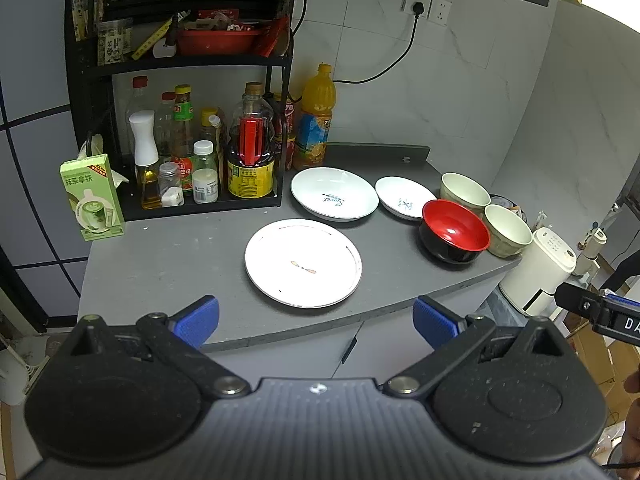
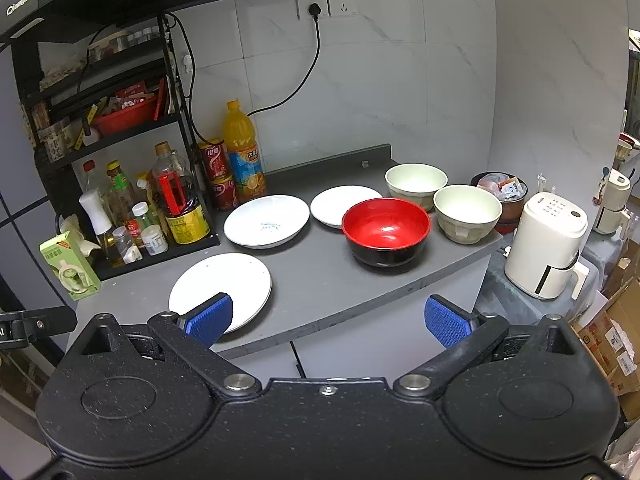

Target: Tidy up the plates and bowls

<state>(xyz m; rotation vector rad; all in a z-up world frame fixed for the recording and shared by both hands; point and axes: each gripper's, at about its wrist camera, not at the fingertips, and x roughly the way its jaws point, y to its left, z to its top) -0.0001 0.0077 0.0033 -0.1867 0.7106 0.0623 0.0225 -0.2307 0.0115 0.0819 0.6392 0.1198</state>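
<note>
Left gripper (image 1: 316,320) and right gripper (image 2: 328,320): jaws wide apart, empty, short of the grey counter (image 2: 320,280). Flat white round plate (image 1: 303,263) nearest; glossy red-and-black bowl (image 2: 386,231) at 2 o'clock from it.

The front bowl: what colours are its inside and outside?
Red inside, black outside; clearest in the right wrist view.

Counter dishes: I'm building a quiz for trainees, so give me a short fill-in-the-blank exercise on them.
1. The bowl with the black outside is ____ inside.
2. The number of cream bowls on the counter is ____.
3. The jaws of both the left gripper and the right gripper are ____.

Missing words: red; two; open
</note>
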